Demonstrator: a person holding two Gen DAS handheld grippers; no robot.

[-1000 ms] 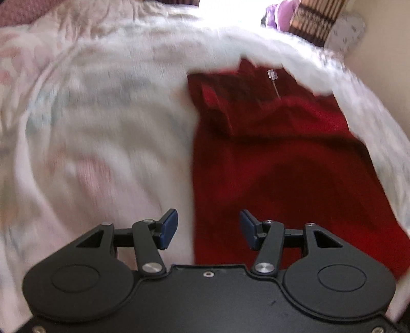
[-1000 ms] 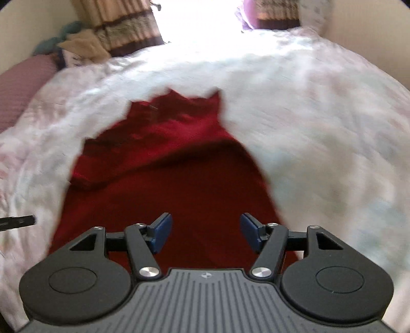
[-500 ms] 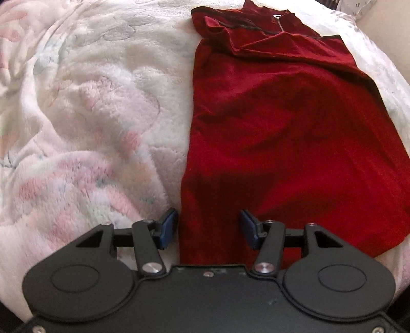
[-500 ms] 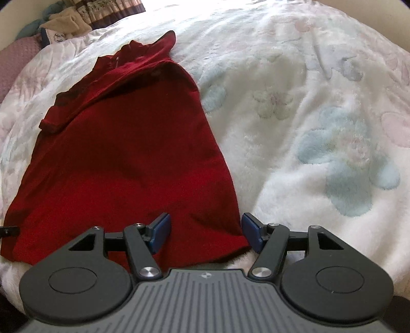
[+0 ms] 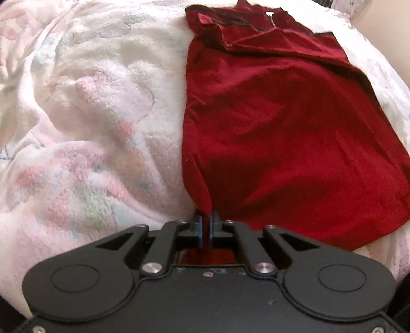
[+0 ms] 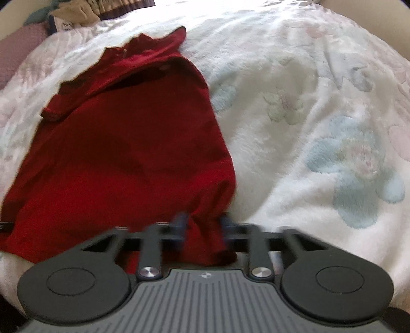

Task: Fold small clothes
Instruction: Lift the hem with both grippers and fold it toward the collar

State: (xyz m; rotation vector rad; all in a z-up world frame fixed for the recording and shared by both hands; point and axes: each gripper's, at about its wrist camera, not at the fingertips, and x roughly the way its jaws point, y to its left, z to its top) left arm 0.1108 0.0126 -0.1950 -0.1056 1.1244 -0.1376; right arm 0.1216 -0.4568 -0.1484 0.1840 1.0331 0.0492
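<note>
A dark red garment (image 5: pixel 282 123) lies spread on a fluffy white floral blanket (image 5: pixel 89 115), collar end far from me. My left gripper (image 5: pixel 206 225) is shut on the garment's near left hem corner. In the right wrist view the same garment (image 6: pixel 123 158) fills the left half. My right gripper (image 6: pixel 202 225) straddles the near right hem corner, with cloth bunched between its blurred fingers, which stand partly apart.
The blanket (image 6: pixel 320 128) stretches wide to the right of the garment. A pile of other clothes (image 6: pixel 74 12) and a purple cushion (image 6: pixel 15 48) lie at the far left edge of the bed.
Both grippers dropped to the near hem. The left one closed on its corner. The right one's fingers came inward around its corner and are blurred with motion.
</note>
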